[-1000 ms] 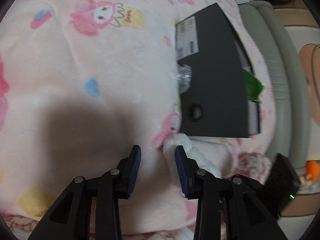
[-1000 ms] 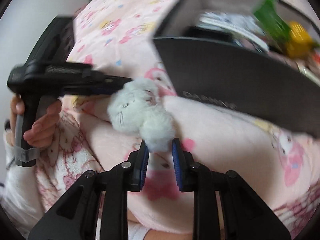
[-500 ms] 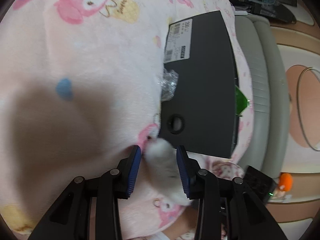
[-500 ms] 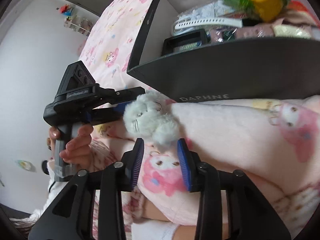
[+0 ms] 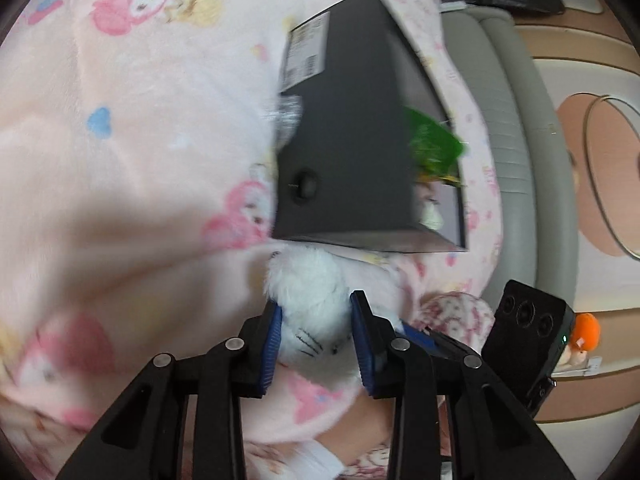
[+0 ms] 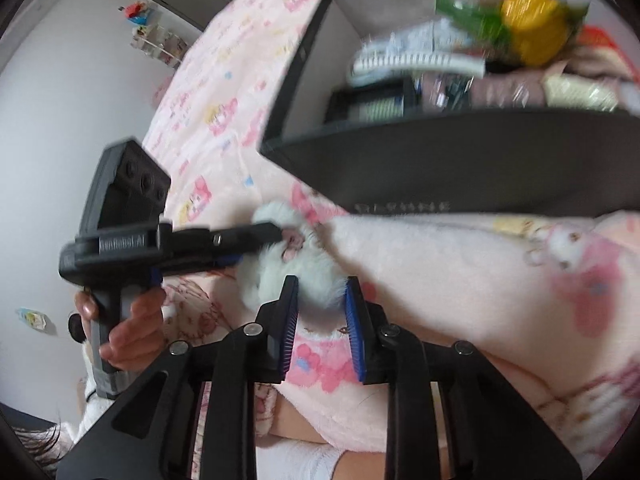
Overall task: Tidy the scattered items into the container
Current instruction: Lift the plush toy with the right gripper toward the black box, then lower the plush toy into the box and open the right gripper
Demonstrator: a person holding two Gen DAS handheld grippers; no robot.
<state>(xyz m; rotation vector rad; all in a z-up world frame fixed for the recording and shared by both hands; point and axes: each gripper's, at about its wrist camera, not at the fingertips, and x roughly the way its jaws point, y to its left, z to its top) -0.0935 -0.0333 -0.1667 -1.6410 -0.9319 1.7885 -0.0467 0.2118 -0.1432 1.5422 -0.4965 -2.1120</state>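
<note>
White and fluffy, the small plush cat toy lies on the pink cartoon-print fleece blanket, just in front of the near corner of the dark grey open cardboard box. Both grippers have it between their blue-ribbed pads. The left gripper has its jaws closing, set partly open, with the pads pressing into the toy's whiskered face on both sides. The right gripper also has its jaws closing at a narrow gap; the fur fills the space between its pads and bulges against them.

From the left wrist, only the box's outer walls show, with a white label, a round finger hole, and a green leafy item poking over the rim; the right gripper's black camera housing sits at the lower right.

From the right wrist, the box's inside is open to view: a yellow wrapped item, a white comb-like strip and other blurred contents. This view also shows a person's hand around the left gripper's handle, its fingers reaching onto the toy from the left.
</note>
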